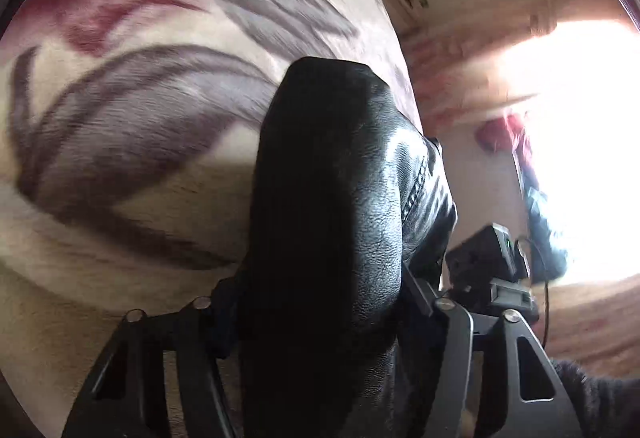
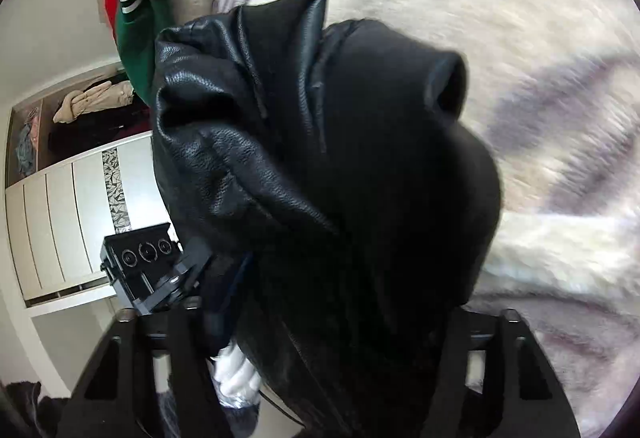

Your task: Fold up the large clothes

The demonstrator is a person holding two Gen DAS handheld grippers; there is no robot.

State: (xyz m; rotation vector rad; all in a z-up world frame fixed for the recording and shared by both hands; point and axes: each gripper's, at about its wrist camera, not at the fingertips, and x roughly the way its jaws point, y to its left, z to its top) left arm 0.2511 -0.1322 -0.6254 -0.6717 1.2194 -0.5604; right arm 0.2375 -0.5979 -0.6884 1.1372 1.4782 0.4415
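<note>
Daylight floods from a blown-out window (image 1: 580, 142) at the left wrist view's right. The blanket (image 2: 520, 38) smears with motion blur. Fisheye bending darkens both views' corners; the black jacket (image 1: 328, 198) glints, mostly shadowed.

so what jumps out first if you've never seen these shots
A bunched black leather jacket fills the middle of both views, gathered between each hand-held gripper's fingers. Under it spreads a cream blanket with big purple and red flowers. A green garment with white stripes lies at its far edge.
</note>
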